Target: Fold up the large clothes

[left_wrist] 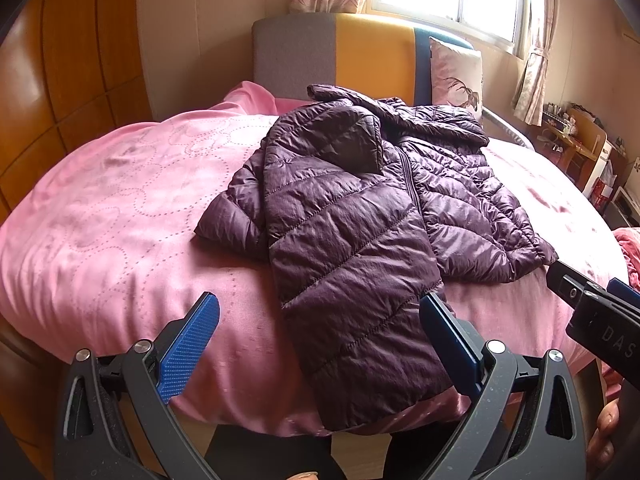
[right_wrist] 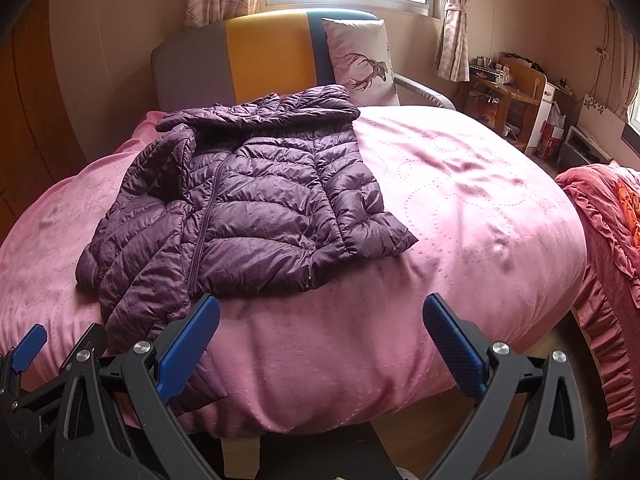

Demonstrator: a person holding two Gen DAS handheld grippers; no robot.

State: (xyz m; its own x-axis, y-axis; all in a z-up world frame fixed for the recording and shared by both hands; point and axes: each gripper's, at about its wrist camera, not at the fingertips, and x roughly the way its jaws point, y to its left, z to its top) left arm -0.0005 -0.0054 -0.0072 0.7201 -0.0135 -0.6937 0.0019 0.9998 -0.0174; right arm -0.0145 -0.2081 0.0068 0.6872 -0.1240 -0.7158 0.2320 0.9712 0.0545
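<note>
My left hand-held gripper (left_wrist: 320, 320) is spread wide and empty, hanging just above the near edge of the bed (left_wrist: 120, 208), with one sleeve of the jacket (left_wrist: 344, 208) running down between its blue pads. My right hand-held gripper (right_wrist: 320, 320) is just as wide and empty, over bare pink cover to the right of the hem.

The jacket lies across the middle of the bed, zip up, one side already turned over its front, the hood towards the headboard (right_wrist: 264, 52). I judge it light, puffy and very soft: it will spring back after each fold, and the shiny shell looks slippery, so I would pinch a seam, cuff or hem edge instead of the fat quilted panels, and press the air out as I go.

Counting: one jacket, two grippers, one deer-print pillow (right_wrist: 360, 64), one bed.
</note>
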